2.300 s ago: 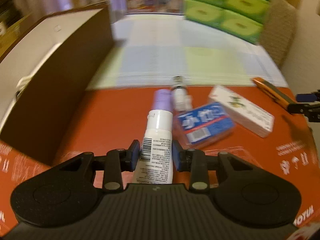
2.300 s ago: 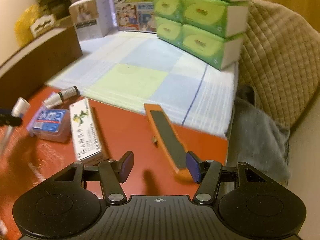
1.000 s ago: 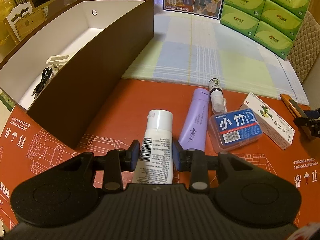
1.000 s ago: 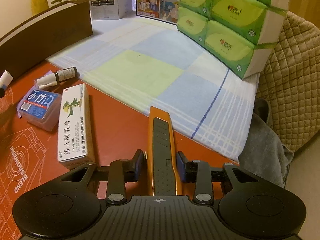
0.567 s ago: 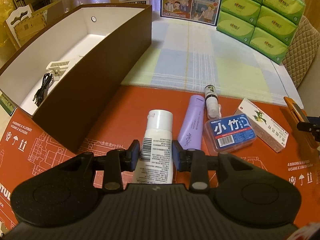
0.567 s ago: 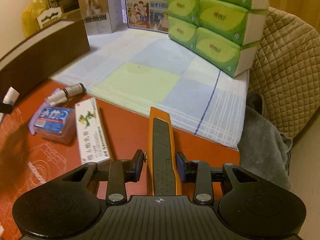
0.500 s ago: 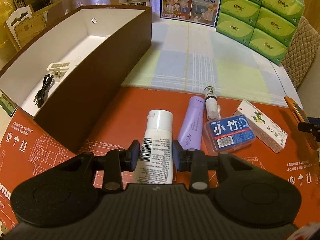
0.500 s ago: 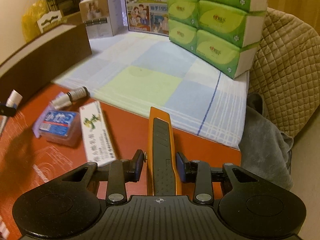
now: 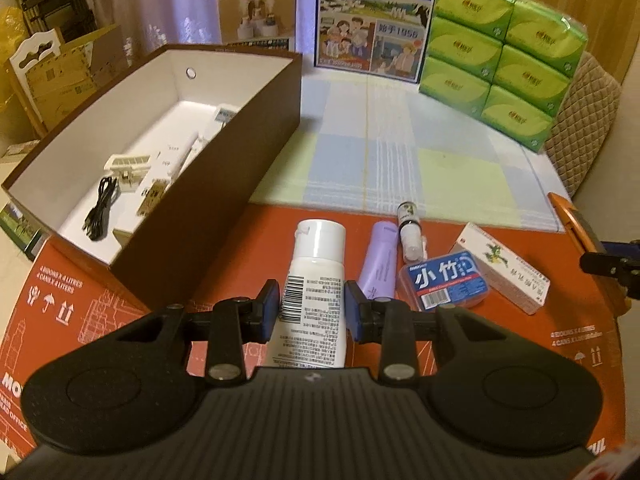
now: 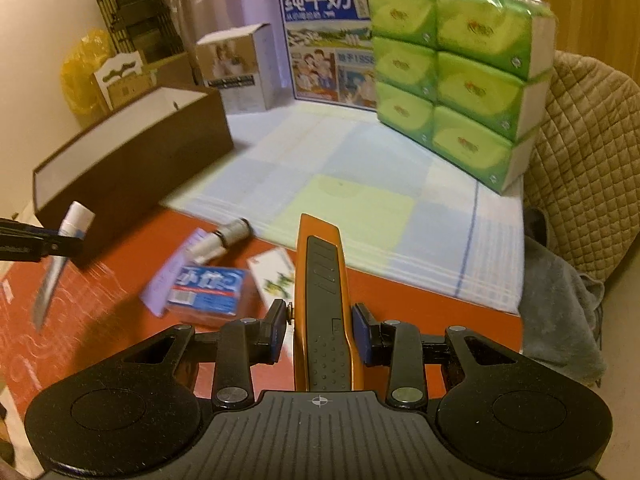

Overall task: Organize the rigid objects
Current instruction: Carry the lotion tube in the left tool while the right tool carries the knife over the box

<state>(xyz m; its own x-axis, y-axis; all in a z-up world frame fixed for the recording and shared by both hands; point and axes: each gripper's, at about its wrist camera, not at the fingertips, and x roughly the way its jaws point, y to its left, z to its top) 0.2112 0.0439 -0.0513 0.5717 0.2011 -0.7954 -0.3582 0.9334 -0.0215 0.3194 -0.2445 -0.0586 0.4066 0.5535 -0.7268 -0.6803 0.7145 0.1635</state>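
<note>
Left gripper (image 9: pixel 311 307): pads pinch the white bottle (image 9: pixel 316 280) on both sides of its barcoded body, cap pointing away from the camera, bottle held clear of the red cardboard sheet (image 9: pixel 248 264).

Right gripper (image 10: pixel 320 332): pads clamp the orange utility knife (image 10: pixel 322 292) lengthwise, its tip pointing toward the checked cloth (image 10: pixel 360 184).

Brown box (image 9: pixel 224 184) sits open at the left edge of the sheet; a black cable (image 9: pixel 100 212) and small cream items lie inside on its white floor.

On the sheet, near its far edge: purple tube (image 9: pixel 380 260), small vial (image 9: pixel 410 232) just beside it, blue case (image 9: pixel 444 280) touching the tube, white carton (image 9: pixel 504 276) just right of the case.

Green tissue packs (image 10: pixel 460 76) are stacked at the cloth's far right corner.
</note>
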